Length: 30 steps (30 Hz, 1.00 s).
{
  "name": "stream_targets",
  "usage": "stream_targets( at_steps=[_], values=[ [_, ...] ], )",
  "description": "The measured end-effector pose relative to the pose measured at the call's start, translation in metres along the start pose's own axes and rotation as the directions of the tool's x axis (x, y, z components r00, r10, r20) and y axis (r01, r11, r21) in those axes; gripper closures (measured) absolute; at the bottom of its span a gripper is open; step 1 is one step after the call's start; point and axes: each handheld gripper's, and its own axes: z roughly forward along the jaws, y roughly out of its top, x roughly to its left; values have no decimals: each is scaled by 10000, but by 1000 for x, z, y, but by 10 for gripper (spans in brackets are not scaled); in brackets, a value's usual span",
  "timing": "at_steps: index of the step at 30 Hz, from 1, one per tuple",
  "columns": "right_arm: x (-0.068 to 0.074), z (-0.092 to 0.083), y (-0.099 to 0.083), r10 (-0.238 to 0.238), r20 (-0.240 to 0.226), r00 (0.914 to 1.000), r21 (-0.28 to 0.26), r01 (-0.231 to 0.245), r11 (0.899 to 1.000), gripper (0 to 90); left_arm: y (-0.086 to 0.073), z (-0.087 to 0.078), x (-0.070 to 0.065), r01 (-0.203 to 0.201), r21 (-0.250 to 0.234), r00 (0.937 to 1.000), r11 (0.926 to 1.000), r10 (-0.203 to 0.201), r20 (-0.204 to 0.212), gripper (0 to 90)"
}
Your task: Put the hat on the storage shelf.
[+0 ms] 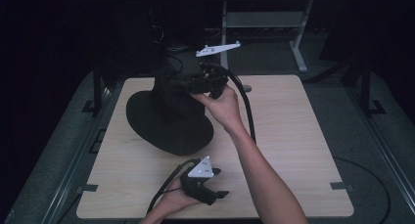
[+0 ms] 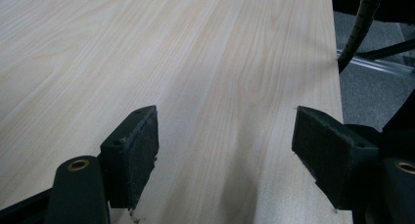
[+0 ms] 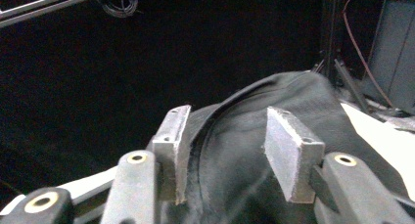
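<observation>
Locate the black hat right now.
High view: the hat stands on the table's left half, toward the far edge, with the right claw at its crown; the left claw is apart, by the near edge.

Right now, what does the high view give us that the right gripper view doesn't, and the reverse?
High view alone: the whole light wood-grain table, the full round brim of the black pointed fabric hat lying on it, the left tool low near the front edge, and the right hand holding the right tool against the hat's crown.

Right gripper view alone: the right tool's grey pads standing apart astride a fold of the hat, not pressing it; a seam line in the fabric.

Both: the hat, the right tool, a stretch of table.
</observation>
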Motion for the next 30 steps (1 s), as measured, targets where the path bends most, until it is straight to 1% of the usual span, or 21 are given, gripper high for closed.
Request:
stream_targets(
  at_steps=[6, 7, 9, 12, 13, 15, 19, 22, 23, 24, 26, 28, 30],
  values=[
    [-3, -18, -1, -116, 236, 9997, -256, 122, 9996, 479, 0, -1, 0, 17, -53, 10000, 10000, -18, -22, 248],
    [-5, -22, -2, -93, 275, 9996, -273, 100, 9996, 473, 0, -2, 0, -54, -40, 10000, 10000, 54, -50, 248],
    [-7, -28, -4, -75, 375, 9993, -293, 86, 9995, 470, 0, -1, 0, -40, -49, 10000, 10000, 39, -51, 248],
    [-11, -38, -8, 13, 522, 9986, -313, 3, 9995, 459, 0, -1, -1, 12, -147, 10000, 9999, -12, -1, 247],
    [-13, -41, -9, 35, 571, 9984, -384, -13, 9993, 451, 0, -1, -1, 1, -126, 10000, 9999, -1, -10, 247],
    [-16, -46, -12, 115, 614, 9980, -310, -96, 9995, 444, 0, 0, -2, -1, -120, 10000, 9999, 1, 2, 246],
    [-20, -56, -18, 218, 806, 9965, -449, -182, 9988, 433, 1, 0, -3, -40, -128, 10000, 9999, 40, -3, 245],
    [-23, -66, -22, 317, 987, 9946, -480, -270, 9985, 425, 1, 0, -2, -189, -103, 9998, 9998, 189, -26, 245],
    [-23, -66, -22, 317, 987, 9946, -480, -270, 9985, 425, 1, 0, -2, -189, -103, 9998, 9998, 189, -26, 245],
    [-26, -72, -25, 369, 1099, 9933, -483, -317, 9983, 410, 1, 0, -3, -188, -107, 9998, 9998, 188, -19, 245],
    [-27, -78, -27, 422, 1175, 9922, -524, -362, 9980, 409, 1, 0, -3, -210, -97, 9998, 9997, 210, -29, 245],
    [-29, -84, -30, 362, 1300, 9909, -603, -285, 9978, 405, 1, 1, -3, -197, -111, 9998, 9997, 197, -23, 245],
    [-30, -90, -33, 448, 1378, 9894, -650, -361, 9972, 403, 1, 1, -3, -205, -93, 9998, 9997, 205, -35, 245]
  ],
)
